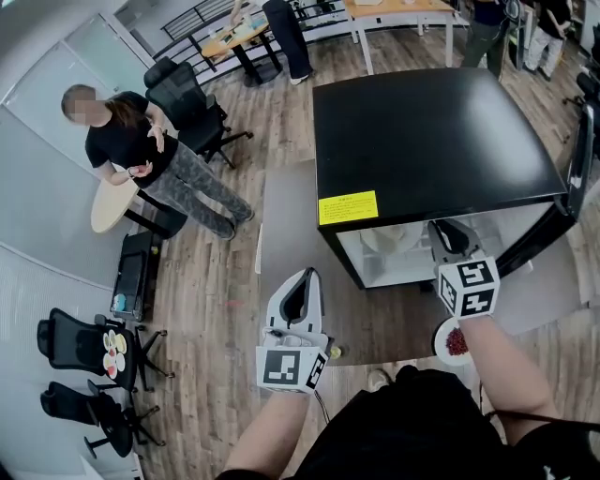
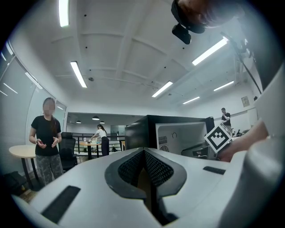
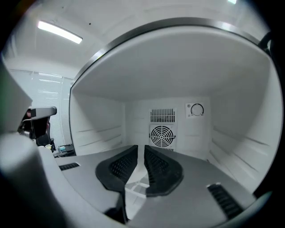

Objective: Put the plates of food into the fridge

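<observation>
We've got the black fridge [image 1: 422,131] filling the 1 o'clock corner, standing open with its white inside showing. Our right gripper [image 1: 442,230] pokes into it at 4 o'clock, jaws a sliver apart and gripping nothing (fan grille [image 3: 162,134] dead ahead), and the left gripper [image 1: 307,277] at 6 o'clock is closed and empty. The plate of red food [image 1: 455,342] sits at 5 o'clock, just below the right gripper.

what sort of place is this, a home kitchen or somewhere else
Most likely an open-plan office or lab space, not a home kitchen: there are rolling office chairs, long desks at the far end and ceiling strip lights. The small black fridge stands open among them.
</observation>
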Demonstrator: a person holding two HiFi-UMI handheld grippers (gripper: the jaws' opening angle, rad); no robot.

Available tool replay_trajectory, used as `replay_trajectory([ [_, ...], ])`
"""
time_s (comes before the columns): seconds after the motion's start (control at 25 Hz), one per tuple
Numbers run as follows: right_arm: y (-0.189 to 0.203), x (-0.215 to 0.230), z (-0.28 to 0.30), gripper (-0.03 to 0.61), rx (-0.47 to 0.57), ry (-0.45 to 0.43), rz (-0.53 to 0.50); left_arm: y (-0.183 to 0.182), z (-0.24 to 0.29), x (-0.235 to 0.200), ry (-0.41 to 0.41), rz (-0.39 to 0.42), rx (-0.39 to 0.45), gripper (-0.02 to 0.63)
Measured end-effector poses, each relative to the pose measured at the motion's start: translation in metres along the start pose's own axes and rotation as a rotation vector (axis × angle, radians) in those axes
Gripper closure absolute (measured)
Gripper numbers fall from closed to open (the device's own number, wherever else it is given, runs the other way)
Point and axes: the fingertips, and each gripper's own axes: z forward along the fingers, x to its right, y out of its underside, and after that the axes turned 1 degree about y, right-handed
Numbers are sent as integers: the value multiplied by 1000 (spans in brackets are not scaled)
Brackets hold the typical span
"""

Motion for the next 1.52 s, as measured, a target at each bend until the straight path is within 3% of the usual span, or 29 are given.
replay_trajectory([
  [0.28, -7, 15, -23, 526, 34, -19, 15, -10, 1, 25, -2, 26, -9, 611],
  [0.72, -1, 17, -34, 526, 64, -25, 45, 0, -8, 29, -23, 40, 2, 611],
  [1.0, 6, 21, -66, 526, 85, 62, 68, -1, -17, 37, 72, 62, 16, 611],
  [1.52, 59, 35, -166, 526, 50, 275, 167, 11, -28, 76, 273, 54, 19, 611],
])
